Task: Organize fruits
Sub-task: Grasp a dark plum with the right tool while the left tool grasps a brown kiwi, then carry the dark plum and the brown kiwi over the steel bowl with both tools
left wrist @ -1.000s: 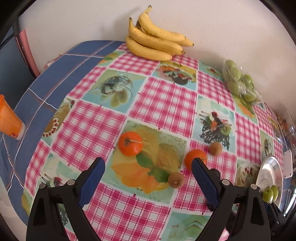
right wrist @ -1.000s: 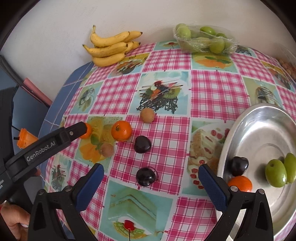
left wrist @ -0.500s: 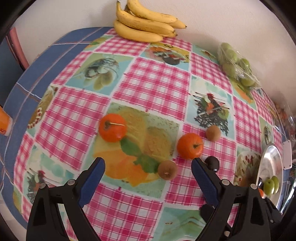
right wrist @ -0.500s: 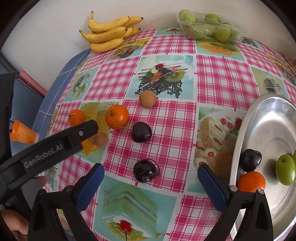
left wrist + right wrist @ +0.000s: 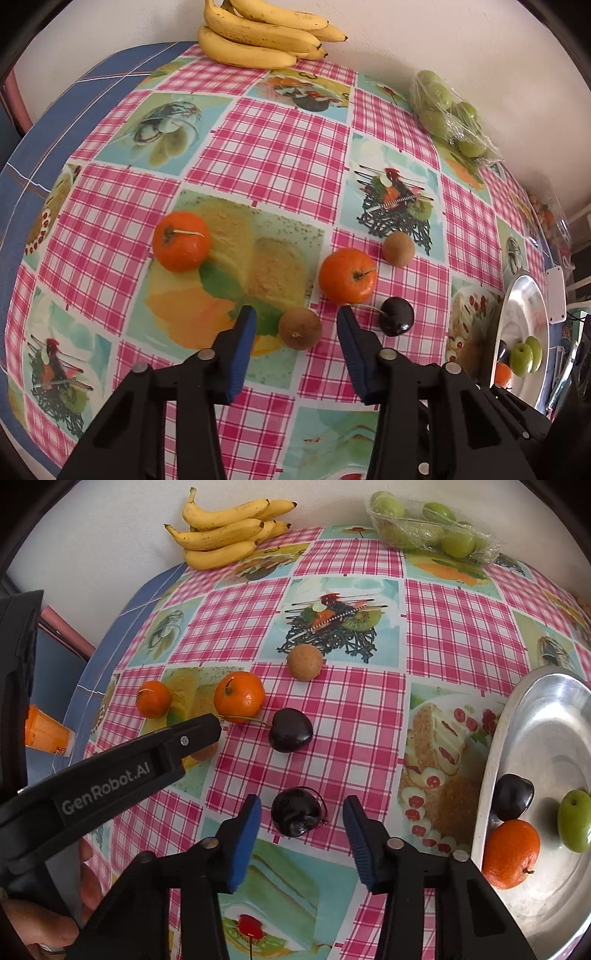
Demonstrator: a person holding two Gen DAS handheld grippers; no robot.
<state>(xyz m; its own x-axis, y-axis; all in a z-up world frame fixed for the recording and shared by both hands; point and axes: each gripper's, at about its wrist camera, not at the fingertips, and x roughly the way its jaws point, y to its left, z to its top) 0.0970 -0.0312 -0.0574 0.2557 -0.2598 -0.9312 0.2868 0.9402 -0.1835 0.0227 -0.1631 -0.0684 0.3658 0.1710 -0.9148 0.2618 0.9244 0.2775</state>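
Note:
My left gripper is open, its jaws on either side of a small brown fruit on the tablecloth. Near it lie two oranges, a dark cherry and a second brown fruit. My right gripper is open around another dark cherry. The silver plate at the right holds a cherry, an orange and a green fruit. The left gripper's arm shows in the right wrist view.
A bunch of bananas and a wrapped tray of green fruits stand at the back by the wall. An orange cup stands off the table's left edge. The plate also shows in the left wrist view.
Both grippers have moved forward and down and narrowed their opening. The left now brackets the brown fruit, the right brackets the near cherry.

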